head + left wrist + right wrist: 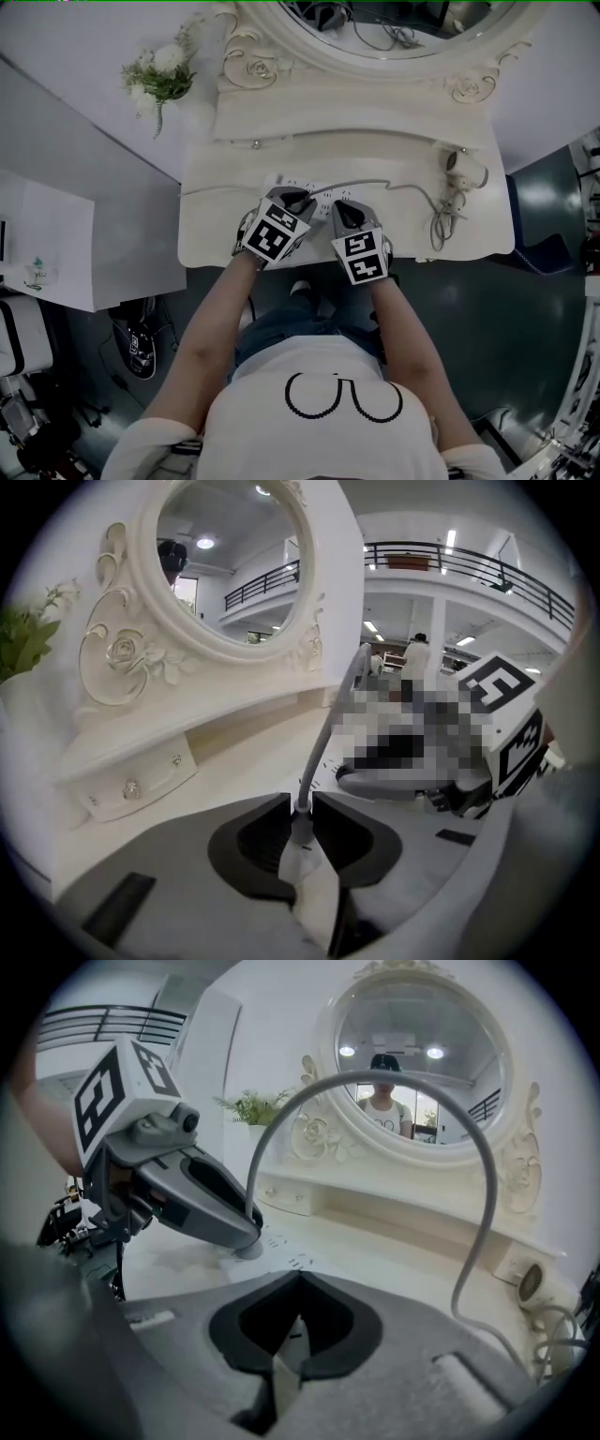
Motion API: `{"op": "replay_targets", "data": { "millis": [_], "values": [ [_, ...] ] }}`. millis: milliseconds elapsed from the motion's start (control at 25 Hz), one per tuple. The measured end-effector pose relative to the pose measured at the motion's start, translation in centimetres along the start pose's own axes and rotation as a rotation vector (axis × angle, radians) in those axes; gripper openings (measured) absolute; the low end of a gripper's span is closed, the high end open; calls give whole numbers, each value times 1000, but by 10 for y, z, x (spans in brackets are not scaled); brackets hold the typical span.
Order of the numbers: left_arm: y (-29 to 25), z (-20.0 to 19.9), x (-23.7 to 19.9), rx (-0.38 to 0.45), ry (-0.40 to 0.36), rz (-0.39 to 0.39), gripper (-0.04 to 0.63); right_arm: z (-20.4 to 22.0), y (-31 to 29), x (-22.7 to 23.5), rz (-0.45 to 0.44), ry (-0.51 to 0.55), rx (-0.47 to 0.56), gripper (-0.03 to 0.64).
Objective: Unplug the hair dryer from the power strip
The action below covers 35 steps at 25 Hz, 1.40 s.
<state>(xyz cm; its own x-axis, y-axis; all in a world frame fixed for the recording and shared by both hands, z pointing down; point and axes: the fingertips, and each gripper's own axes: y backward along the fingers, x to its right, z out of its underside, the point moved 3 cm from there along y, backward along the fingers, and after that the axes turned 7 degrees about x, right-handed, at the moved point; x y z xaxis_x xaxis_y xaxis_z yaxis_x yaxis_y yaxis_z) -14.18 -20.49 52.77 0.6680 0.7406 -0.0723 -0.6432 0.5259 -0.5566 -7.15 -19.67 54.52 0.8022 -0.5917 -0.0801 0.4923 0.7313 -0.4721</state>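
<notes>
The head view shows 2 grippers at the centre of the frame: the left gripper and the right gripper. There is 1 power strip, 1 plug, 1 cord and 1 hair dryer (right of centre). 1 vanity table carries 1 oval mirror and 1 drawer with 2 knobs. 1 bunch of flowers sits at the upper left.

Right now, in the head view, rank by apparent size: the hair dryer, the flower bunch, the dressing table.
1. dressing table, by far the largest.
2. flower bunch.
3. hair dryer, somewhat smaller than the flower bunch, not counting its trailing cord.
</notes>
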Motion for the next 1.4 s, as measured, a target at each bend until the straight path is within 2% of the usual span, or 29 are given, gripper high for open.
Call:
{"op": "replay_targets", "data": {
  "millis": [120,200,400,480,600,680,760,880,920,1000,1080,1400],
  "values": [
    [-4,3,1,-4,-117,-1,74,-1,1,0,5,-11,-7,-3],
    [-5,3,2,-11,-164,0,74,-1,1,-1,0,-18,-9,-3],
    [-12,2,2,-41,-143,2,74,-1,0,-2,11,-4,-12,-3],
    [-11,-2,-1,-47,-36,21,60,-1,0,-2,25,5,-5,-3],
    [-6,-9,-5,-10,198,52,55,-1,1,-1,38,-2,4,-3],
    [-4,-10,-8,9,291,52,57,-1,2,-1,39,-13,3,-3],
    [-1,-14,-6,49,260,51,57,-2,2,-2,42,-8,0,-3],
    [14,-65,6,262,200,112,52,-1,0,1,48,6,-8,-3],
    [17,-82,8,293,157,109,52,-1,-1,2,46,6,-12,-3],
    [19,-96,6,269,52,82,54,-2,0,0,38,3,-21,-3],
    [21,-96,3,243,15,72,54,-1,1,-2,34,2,-20,-3],
    [28,-86,-11,206,52,63,57,-2,1,0,20,-50,-19,-2]
  ]
}}
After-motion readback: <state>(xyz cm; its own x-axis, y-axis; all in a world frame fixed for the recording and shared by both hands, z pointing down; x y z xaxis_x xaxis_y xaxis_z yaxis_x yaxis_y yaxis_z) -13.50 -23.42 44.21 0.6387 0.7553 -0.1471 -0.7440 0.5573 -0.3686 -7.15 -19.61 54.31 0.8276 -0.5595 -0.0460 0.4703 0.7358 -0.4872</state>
